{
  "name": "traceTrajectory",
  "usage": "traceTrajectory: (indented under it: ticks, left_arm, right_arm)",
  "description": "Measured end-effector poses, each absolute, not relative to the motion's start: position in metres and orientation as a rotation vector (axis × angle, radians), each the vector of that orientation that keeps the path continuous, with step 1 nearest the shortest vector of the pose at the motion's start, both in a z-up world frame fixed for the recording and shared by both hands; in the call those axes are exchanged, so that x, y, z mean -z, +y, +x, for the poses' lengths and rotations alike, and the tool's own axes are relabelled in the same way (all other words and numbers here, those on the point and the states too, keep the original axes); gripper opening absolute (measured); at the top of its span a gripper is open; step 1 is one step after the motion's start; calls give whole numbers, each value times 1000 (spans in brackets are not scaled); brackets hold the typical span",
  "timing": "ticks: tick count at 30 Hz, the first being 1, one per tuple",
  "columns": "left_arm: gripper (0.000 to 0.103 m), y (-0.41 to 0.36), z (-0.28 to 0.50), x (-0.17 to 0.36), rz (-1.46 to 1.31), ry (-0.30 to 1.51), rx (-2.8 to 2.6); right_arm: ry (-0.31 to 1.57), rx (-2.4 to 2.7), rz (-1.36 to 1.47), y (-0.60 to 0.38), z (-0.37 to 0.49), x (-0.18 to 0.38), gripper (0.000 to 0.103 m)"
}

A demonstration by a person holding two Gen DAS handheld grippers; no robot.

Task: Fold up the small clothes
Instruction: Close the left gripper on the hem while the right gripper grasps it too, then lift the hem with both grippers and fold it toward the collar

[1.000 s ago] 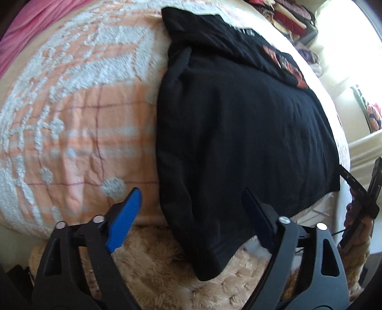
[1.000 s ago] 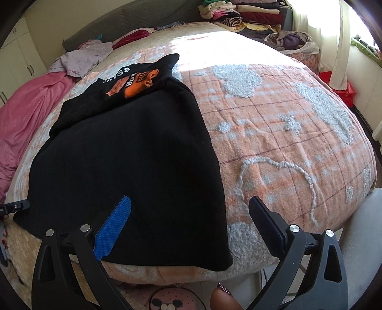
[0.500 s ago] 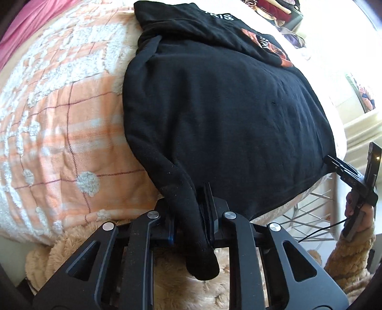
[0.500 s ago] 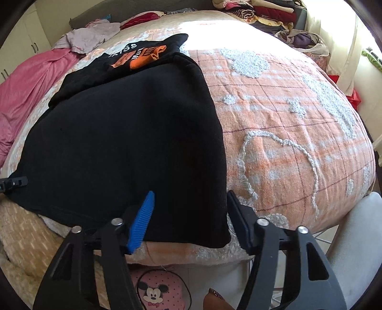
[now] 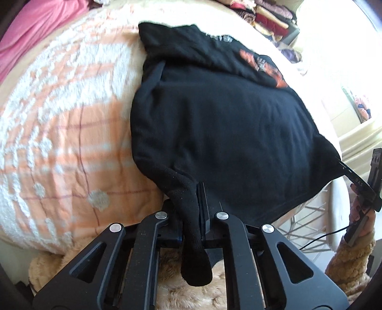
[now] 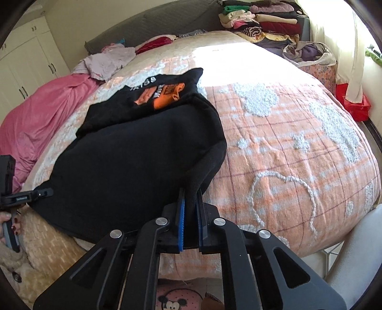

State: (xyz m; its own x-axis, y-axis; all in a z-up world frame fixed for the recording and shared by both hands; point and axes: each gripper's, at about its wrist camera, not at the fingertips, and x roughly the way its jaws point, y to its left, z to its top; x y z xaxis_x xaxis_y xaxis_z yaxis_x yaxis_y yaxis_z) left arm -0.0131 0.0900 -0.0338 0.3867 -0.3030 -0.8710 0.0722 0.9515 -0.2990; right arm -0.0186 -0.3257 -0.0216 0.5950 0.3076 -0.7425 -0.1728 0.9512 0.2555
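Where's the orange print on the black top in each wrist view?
Left wrist: orange print sits upper right, on the far folded part of the black top, near the bright window side.
Right wrist: orange print sits upper left of centre, on the same far fold of the top.
Shared landmark: the stack of folded clothes beyond the bed, along the top edge in both.

You are seeing pale lettering on the black garment (image 6: 133, 152), upside down and too blurred to read.
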Motion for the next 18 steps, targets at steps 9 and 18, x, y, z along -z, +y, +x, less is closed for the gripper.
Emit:
traceTrajectory:
  ticks: [9, 18]
  left_arm:
    - [3, 95, 6, -12, -227, 1027, 236]
    - [3, 110, 33, -41, -255, 946, 211]
  right_arm:
    - [751, -283, 246, -334, -1, -24, 7]
    - [681, -236, 253, -337, 35, -53, 7]
